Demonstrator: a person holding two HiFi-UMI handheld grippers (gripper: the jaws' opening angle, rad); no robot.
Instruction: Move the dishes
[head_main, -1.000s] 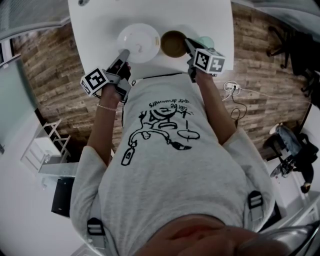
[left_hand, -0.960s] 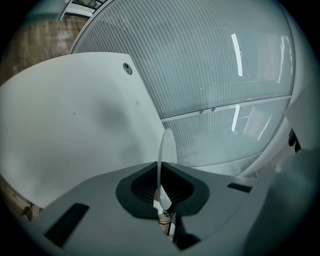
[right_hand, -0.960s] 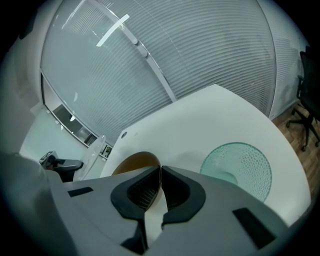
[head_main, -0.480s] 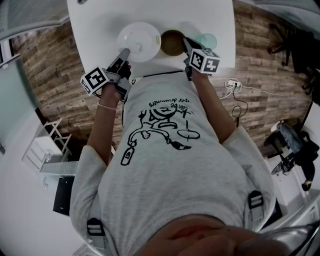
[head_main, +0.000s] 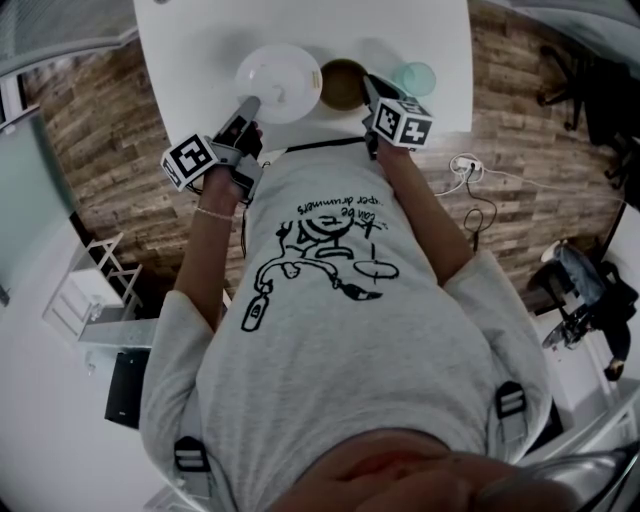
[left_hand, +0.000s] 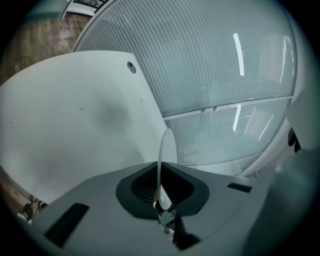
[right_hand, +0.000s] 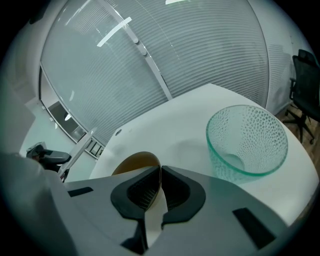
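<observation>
Three dishes sit in a row near the front of a white, round-cornered surface (head_main: 200, 40). They are a white round plate (head_main: 278, 82), a brown round bowl (head_main: 343, 85) just beside it, and a clear green-tinted dimpled glass bowl (head_main: 414, 78) further right. A small round hole (left_hand: 131, 66) sits near one corner of the surface. Around it lie a wood-plank floor (head_main: 90, 130) and tall ribbed glass wall panels (left_hand: 210, 60). A black office chair (head_main: 575, 85) stands off to the right, and a white cable (head_main: 462, 172) trails on the planks.

The left hand-held gripper (head_main: 247, 108) has its jaws pressed together on the near rim of the white round plate. The right hand-held gripper (head_main: 368, 90) is clamped on the wall of the brown round bowl, one jaw inside and one outside, and lies between that bowl and the glass one.

In the left gripper view the plate shows only as a thin edge-on sliver. Whether the plate and the brown bowl rest on the surface or hang just above it cannot be told. The surface's far side is cut off at the top of the head view. Its near edge is hidden behind the person's grey printed T-shirt (head_main: 340, 330).
</observation>
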